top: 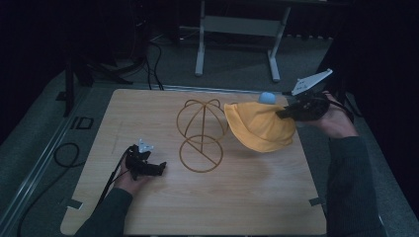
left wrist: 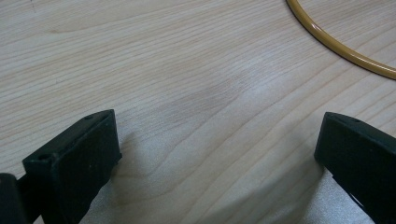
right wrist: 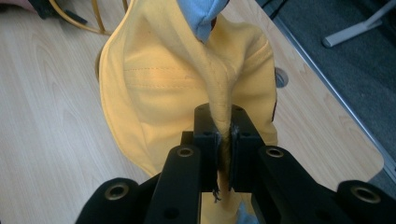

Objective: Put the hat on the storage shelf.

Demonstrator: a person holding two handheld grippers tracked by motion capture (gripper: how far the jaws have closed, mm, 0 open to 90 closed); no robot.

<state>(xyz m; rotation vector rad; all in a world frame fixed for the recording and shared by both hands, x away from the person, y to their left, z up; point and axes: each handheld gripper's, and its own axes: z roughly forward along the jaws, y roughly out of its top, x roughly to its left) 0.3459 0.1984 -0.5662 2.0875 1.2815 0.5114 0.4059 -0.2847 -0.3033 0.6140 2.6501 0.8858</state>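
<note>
Nearest in the high view, the person's left hand (top: pixel 129 178) rests on the wooden table (top: pixel 237 207) with the left gripper (top: pixel 159 169) lying low; the left gripper view has its jaws standing wide apart over bare wood, nothing between them. Just beyond sits the gold wire hat stand (top: pixel 201 134), its round base ring flat on the table and its domed frame upright. To its right, the yellow hat (top: pixel 259 127) hangs lifted beside the stand, its brim seemingly near the dome's top. The right gripper (top: pixel 282 113) has its jaws pinched tight on a fold of the hat's fabric. A pale blue patch (top: pixel 267 98), perhaps the hat's lining, shows behind.
</note>
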